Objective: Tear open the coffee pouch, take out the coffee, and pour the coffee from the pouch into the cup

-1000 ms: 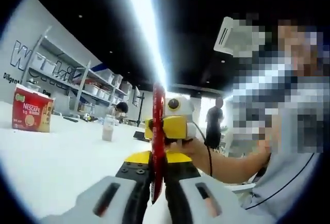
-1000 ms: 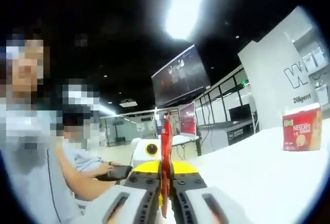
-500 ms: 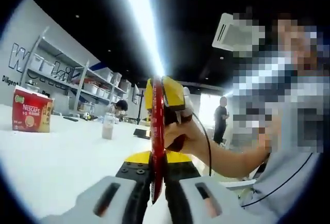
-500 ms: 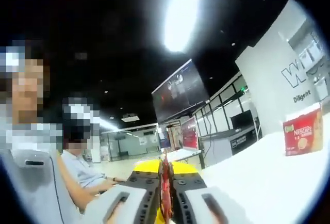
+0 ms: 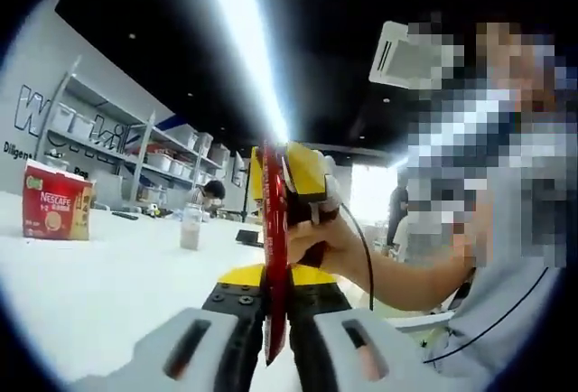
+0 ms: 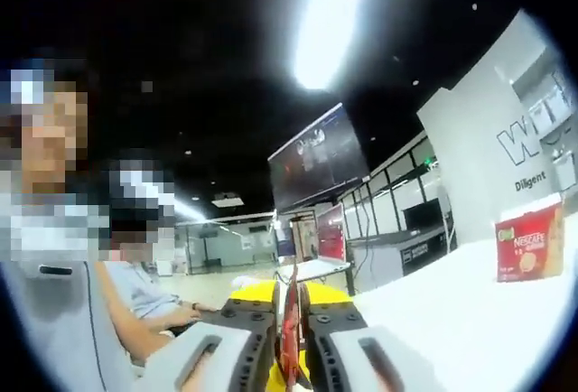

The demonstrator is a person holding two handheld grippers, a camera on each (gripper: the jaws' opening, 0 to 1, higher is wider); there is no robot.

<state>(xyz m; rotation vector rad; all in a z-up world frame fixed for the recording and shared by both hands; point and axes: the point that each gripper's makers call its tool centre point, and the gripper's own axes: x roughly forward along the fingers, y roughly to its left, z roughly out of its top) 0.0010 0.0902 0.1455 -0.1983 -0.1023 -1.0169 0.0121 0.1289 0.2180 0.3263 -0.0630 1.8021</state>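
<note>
My right gripper (image 5: 293,184) has rolled up and away from my left gripper (image 5: 275,342) over the last second, so I judge the tear is under way. The thin red foil coffee pouch (image 5: 275,256) stands edge-on, clamped in my left jaws. In the right gripper view, my right jaws pinch a shorter red strip (image 6: 290,333) of it.

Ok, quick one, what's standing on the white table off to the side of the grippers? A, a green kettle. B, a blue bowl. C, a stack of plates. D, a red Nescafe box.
D: a red Nescafe box stands upright on the white table, seen at the left in the left gripper view and at the right in the right gripper view.
</note>
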